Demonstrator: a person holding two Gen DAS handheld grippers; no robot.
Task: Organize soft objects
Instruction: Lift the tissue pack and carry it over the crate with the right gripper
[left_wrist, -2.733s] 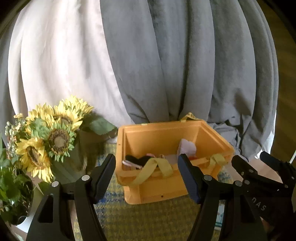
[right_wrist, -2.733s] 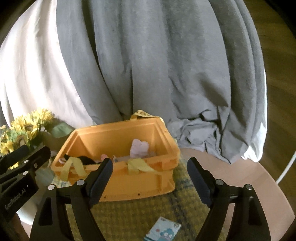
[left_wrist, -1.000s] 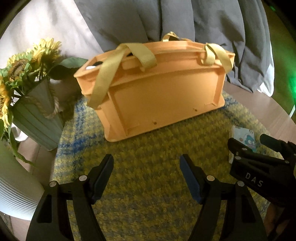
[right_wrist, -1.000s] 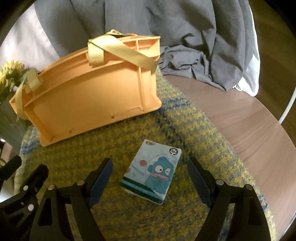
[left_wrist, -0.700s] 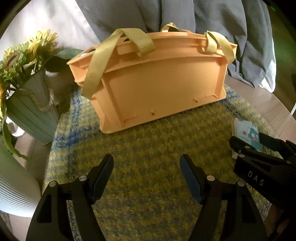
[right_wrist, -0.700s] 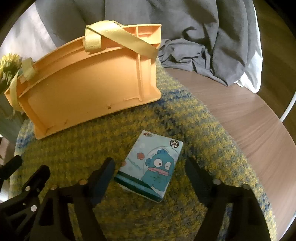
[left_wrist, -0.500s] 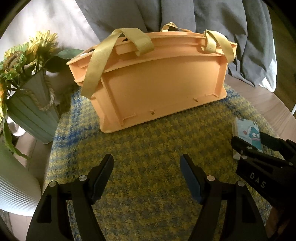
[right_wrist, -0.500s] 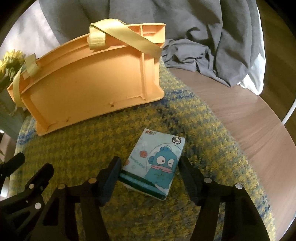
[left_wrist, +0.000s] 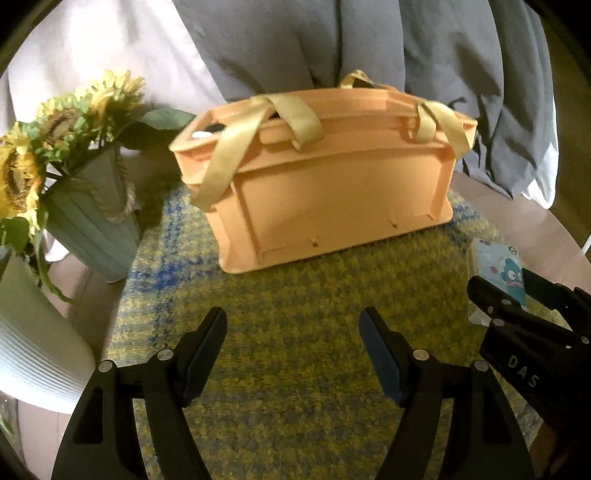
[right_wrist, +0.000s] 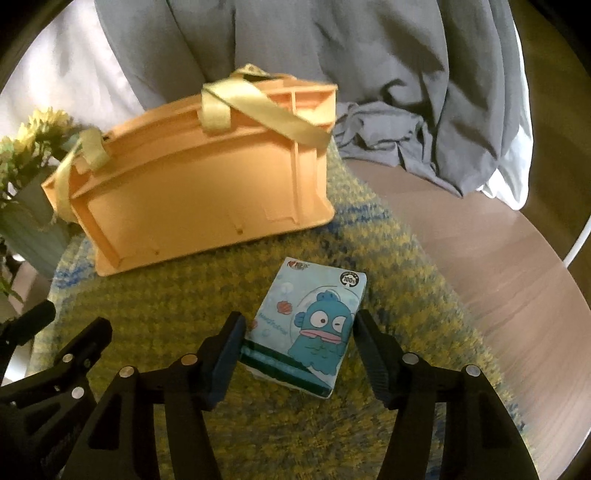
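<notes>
A light blue tissue pack (right_wrist: 308, 325) with a blue cartoon fish lies on the yellow-blue woven mat (right_wrist: 184, 295). My right gripper (right_wrist: 299, 328) is low over it, its jaws narrowed around the pack's near end, both fingers touching or nearly touching its sides. An orange bin (right_wrist: 199, 195) with yellow straps stands behind on the mat; its inside is mostly hidden. My left gripper (left_wrist: 293, 334) is open and empty above the mat in front of the bin (left_wrist: 332, 199). The pack (left_wrist: 496, 273) and the right gripper (left_wrist: 517, 295) also show at the right of the left wrist view.
A grey-green vase of sunflowers (left_wrist: 66, 155) stands left of the bin. A white ribbed object (left_wrist: 33, 343) sits at the near left. Grey and white cloth (right_wrist: 388, 92) hangs behind and pools on the round wooden table (right_wrist: 480, 240).
Both grippers came down from above the bin to mat level. The right gripper moved forward over the tissue pack and its jaws narrowed around it. The left gripper stayed open.
</notes>
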